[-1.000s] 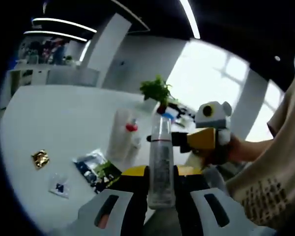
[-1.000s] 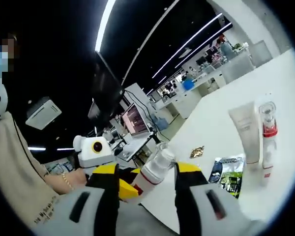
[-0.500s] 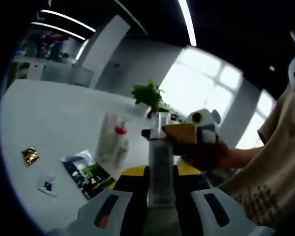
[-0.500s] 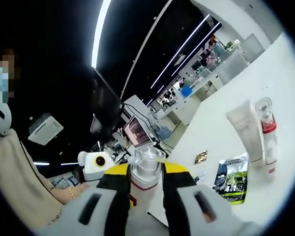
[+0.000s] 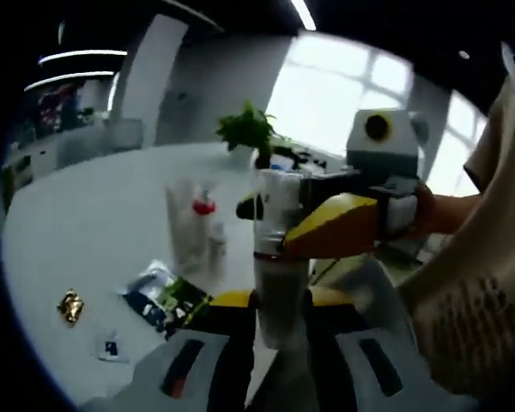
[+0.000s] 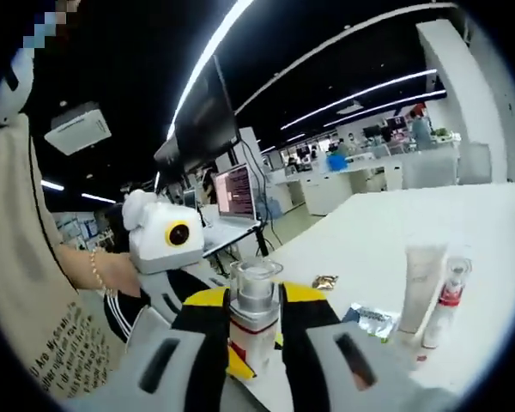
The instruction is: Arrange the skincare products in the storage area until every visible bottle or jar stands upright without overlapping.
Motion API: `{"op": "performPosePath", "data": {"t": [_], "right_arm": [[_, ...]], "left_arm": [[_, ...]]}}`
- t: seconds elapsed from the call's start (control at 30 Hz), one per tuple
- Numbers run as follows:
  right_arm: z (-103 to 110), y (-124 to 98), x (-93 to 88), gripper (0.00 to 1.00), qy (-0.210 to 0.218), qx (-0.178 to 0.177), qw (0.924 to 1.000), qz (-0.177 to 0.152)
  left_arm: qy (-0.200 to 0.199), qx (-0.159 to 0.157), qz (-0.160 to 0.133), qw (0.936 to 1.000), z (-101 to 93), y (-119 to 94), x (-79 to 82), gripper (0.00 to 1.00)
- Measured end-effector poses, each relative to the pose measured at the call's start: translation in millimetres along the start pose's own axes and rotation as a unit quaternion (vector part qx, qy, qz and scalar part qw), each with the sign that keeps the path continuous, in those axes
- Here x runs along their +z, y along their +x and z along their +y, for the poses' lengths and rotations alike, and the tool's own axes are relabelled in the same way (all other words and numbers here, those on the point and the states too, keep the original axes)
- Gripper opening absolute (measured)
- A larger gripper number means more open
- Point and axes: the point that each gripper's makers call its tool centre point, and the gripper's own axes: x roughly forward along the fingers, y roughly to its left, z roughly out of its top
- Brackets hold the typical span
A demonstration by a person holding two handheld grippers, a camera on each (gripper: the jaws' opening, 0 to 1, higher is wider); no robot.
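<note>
Though clamped low between the two jaws of the left gripper [image 5: 279, 319] in the left gripper view, the clear bottle [image 5: 277, 257] looks rigid, smooth and light, hence slippery; best gripped on the straight body below its red band, not on the clear cap, which may pull off; also pinched near the top by the right gripper [image 5: 266, 225], reaching in from 3 o'clock, so held by both at once above the white table [image 5: 86, 223]; standing at 10 o'clock, a soft white tube [image 5: 181, 225] and a slim red-capped bottle [image 5: 208, 233], just beside each other, likely tippy; lying flat toward 8 o'clock, a dark sachet [image 5: 165, 297], a gold packet [image 5: 69, 305] and a small clear packet [image 5: 109, 348]; nothing between bottle and tabletop.

Seen from the right gripper view, same clear bottle [image 6: 251, 302] squeezed between the right gripper [image 6: 254, 330] jaws, left gripper [image 6: 167, 257] behind at 9 o'clock; white tube [image 6: 419, 287] and red-capped bottle [image 6: 443, 302] upright at 3 o'clock; dark sachet [image 6: 371, 317] flat near them, gold packet [image 6: 324, 281] beyond; setting down near the pair risks toppling them.
</note>
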Motion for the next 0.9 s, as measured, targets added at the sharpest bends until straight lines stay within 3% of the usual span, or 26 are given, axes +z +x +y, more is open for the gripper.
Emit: {"op": "performPosePath", "data": {"t": [0.3, 0.53, 0.9], "right_arm": [[-4, -2, 2.1, 0.22, -0.045, -0.006, 0.9989, 0.014], [-7, -3, 3.0, 0.22, -0.060, -0.013, 0.9980, 0.015], [-17, -5, -1.8, 0.22, -0.072, -0.035, 0.9966, 0.022]], "left_arm": [[0.056, 0.007, 0.031, 0.9979, 3.8, -1, 6.7, 0.22], [0.071, 0.011, 0.040, 0.9966, 6.8, 1, 8.1, 0.17], [0.115, 0.019, 0.051, 0.9919, 13.5, 14, 7.3, 0.16]]}}
